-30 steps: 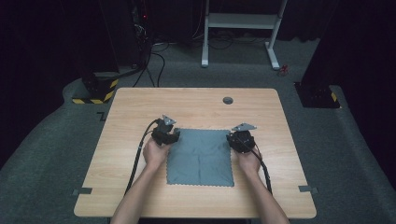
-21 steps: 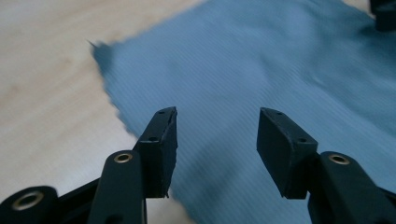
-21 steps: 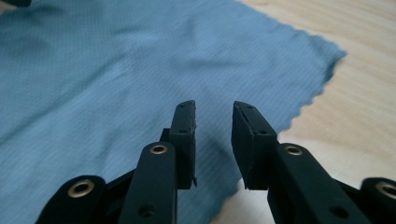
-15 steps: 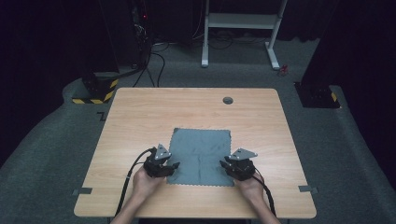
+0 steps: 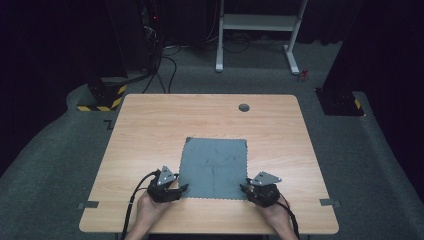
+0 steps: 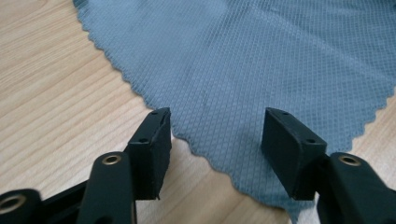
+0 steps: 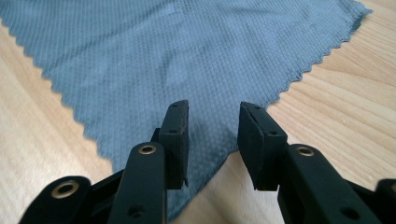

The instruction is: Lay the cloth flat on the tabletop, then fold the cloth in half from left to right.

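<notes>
A grey-blue cloth (image 5: 214, 167) with scalloped edges lies flat in the middle of the wooden table (image 5: 150, 125). My left gripper (image 5: 175, 189) sits at the cloth's near left corner, open, its jaws wide apart over the cloth corner (image 6: 243, 172). My right gripper (image 5: 248, 190) sits at the near right corner, open with a narrower gap, the cloth's corner tip (image 7: 205, 154) lying between its jaws. Neither gripper pinches the fabric.
A small dark round hole (image 5: 244, 107) marks the table's far side. Grey tape strips (image 5: 88, 205) stick out at the table's near left and near right (image 5: 329, 202). A white frame (image 5: 260, 30) and cables stand on the floor beyond the table.
Both grippers have moved from the cloth's far corners back to its near corners. The cloth now lies a little farther from the near edge, spread flat.
</notes>
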A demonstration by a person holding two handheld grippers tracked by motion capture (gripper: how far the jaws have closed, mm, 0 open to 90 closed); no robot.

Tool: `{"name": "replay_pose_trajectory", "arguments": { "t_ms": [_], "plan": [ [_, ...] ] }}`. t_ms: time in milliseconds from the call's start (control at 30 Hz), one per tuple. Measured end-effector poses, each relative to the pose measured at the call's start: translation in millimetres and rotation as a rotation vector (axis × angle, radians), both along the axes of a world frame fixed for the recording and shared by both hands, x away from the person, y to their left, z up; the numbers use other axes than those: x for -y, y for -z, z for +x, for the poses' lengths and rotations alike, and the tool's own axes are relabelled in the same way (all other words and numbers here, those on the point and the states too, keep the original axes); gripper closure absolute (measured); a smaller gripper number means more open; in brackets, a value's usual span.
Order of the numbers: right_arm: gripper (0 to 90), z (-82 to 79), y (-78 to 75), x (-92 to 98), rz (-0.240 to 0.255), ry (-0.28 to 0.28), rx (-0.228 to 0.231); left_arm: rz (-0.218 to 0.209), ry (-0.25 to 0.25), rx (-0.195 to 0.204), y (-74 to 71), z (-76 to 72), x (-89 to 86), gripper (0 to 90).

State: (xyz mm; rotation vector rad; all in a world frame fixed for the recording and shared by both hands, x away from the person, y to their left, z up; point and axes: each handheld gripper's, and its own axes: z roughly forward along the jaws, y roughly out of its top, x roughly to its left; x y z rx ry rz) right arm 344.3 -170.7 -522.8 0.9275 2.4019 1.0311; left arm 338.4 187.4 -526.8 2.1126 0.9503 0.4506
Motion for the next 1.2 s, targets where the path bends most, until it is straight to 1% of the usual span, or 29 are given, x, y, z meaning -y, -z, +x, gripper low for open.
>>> {"name": "replay_pose_trajectory", "arguments": {
  "t_ms": [67,167,767,900,967,1033,1100,1200],
  "plan": [
    [63.4,-2.5,0.0,1.7,-0.001,-0.007,0.001,0.000,-0.001,-0.001,0.0,-0.1,-0.3,41.2],
    [63.2,-1.3,0.1,4.4,0.024,-0.003,-0.030,0.000,-0.003,-0.001,0.1,-0.1,-0.3,41.0],
    [62.8,-1.0,-0.1,4.5,0.024,-0.003,-0.032,0.001,-0.013,-0.004,-0.2,-1.1,0.2,40.3],
    [61.4,-0.3,-0.3,5.0,0.033,0.001,-0.040,-0.010,-0.009,-0.005,0.0,-1.5,0.1,41.3],
    [61.0,-0.7,-0.6,4.6,0.031,0.000,-0.034,-0.015,-0.008,-0.013,-0.3,-1.2,-0.7,41.8],
    [60.5,-1.6,-1.7,3.9,0.027,-0.002,-0.019,-0.026,-0.005,-0.022,-1.3,0.3,-1.6,42.1],
    [59.8,-2.1,-3.7,3.2,0.036,0.001,-0.015,-0.024,-0.001,-0.013,-4.0,1.5,-2.8,41.9],
    [58.6,-0.4,-7.6,0.5,0.053,-0.003,-0.011,-0.040,0.000,-0.001,-10.9,5.0,-5.4,41.7]
  ]
}}
